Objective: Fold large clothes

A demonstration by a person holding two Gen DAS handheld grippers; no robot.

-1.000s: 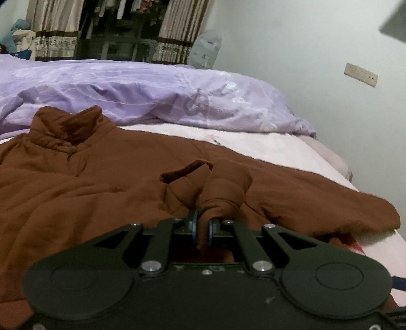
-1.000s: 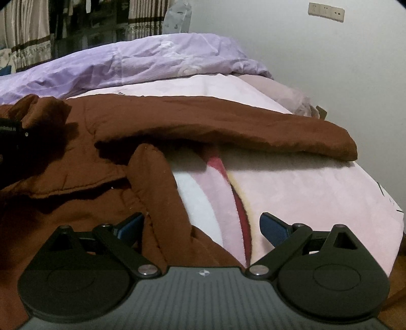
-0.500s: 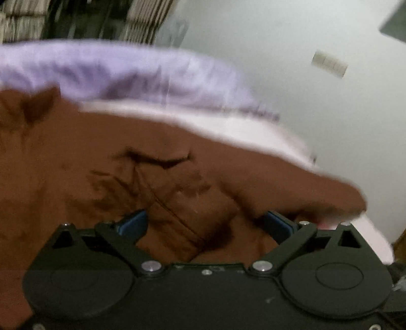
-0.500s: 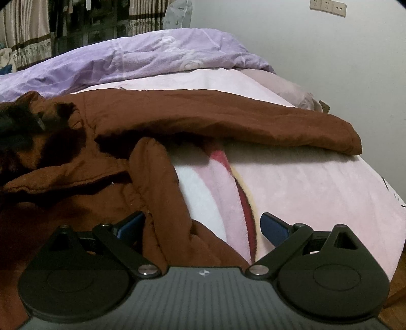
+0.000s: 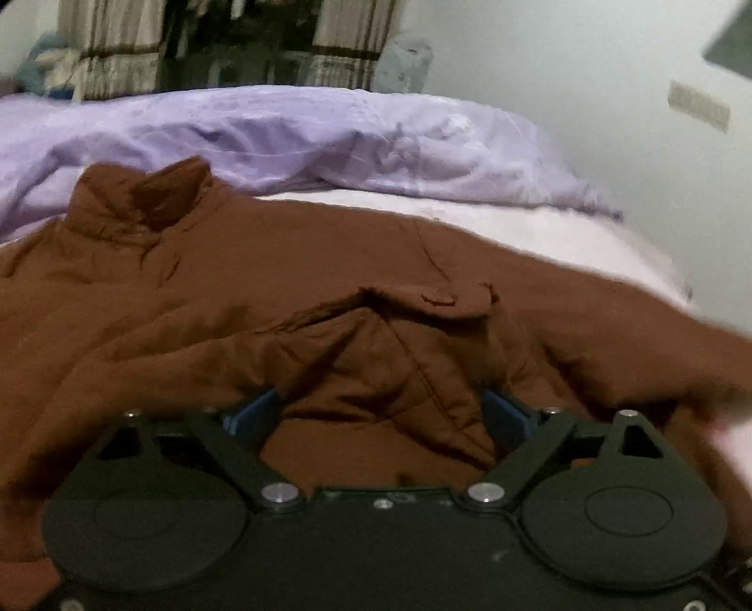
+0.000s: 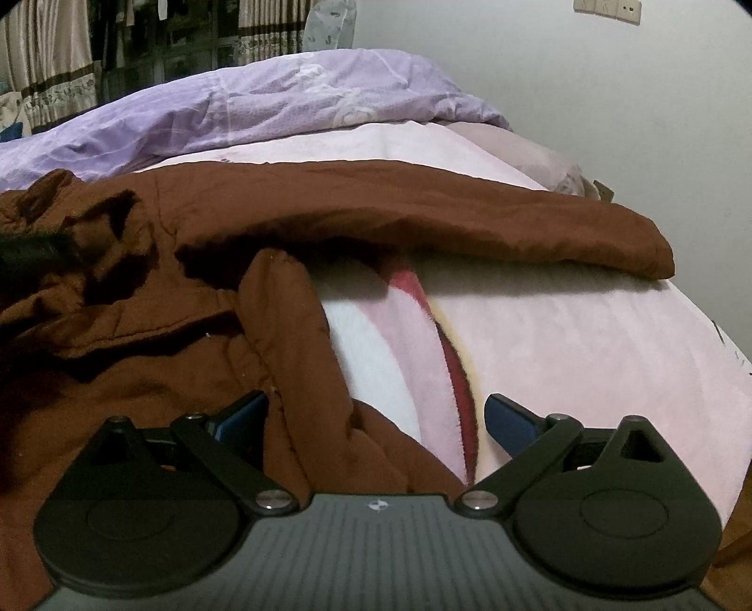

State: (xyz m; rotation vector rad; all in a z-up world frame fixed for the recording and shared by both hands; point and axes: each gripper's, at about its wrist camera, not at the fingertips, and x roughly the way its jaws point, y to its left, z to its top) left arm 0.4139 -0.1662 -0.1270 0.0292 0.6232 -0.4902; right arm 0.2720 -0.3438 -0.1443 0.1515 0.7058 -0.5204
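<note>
A large brown padded jacket (image 5: 291, 282) lies spread on the bed, collar at the far left. My left gripper (image 5: 376, 413) is open, its blue fingertips (image 5: 251, 416) apart on either side of a folded flap of the jacket lying between them. In the right wrist view the jacket (image 6: 141, 338) fills the left side and one long sleeve (image 6: 470, 216) stretches to the right across the bed. My right gripper (image 6: 371, 418) is open, with a fold of the jacket's edge (image 6: 301, 348) lying between its fingers.
A purple duvet (image 5: 291, 136) is heaped along the far side of the bed. A pink blanket with a red stripe (image 6: 587, 357) covers the bed on the right. A white wall (image 6: 587, 94) stands close behind, curtains (image 5: 108, 42) at the far left.
My left gripper was shut on a bunch of the jacket; it has opened and let go, and the fabric now lies flatter. The right gripper has stayed open and barely moved.
</note>
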